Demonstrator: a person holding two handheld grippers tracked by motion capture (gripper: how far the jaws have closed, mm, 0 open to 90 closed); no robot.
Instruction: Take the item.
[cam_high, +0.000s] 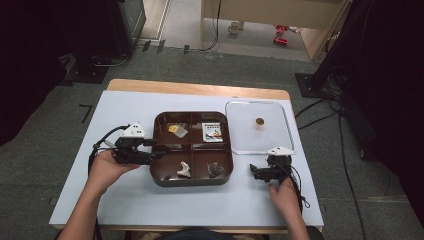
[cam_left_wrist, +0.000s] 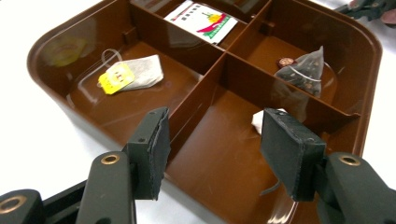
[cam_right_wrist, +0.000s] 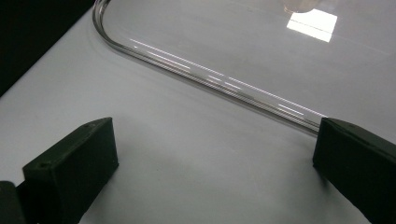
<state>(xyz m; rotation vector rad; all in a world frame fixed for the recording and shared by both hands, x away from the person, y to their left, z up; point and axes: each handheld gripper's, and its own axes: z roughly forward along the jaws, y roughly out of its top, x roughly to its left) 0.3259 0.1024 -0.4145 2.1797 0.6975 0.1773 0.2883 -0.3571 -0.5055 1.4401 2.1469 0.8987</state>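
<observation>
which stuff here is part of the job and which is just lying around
In the job:
- brown four-compartment tray
- white tea bag in the compartment ahead of the open left gripper
- clear lid, beside the tray

Lying about:
- tea bag with yellow tag
- pyramid tea bag
- printed sachet
- open right gripper, over bare table

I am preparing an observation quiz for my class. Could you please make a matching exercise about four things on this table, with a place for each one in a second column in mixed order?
Things:
1. flat tea bag with yellow tag
2. printed sachet
3. pyramid tea bag
4. clear lid

Places, as seen in the high view:
A. on the table, right of the brown tray
B. far right compartment of the tray
C. near right compartment of the tray
D. far left compartment of the tray

Pairs: 1-D, 2-B, 3-C, 4-A
</observation>
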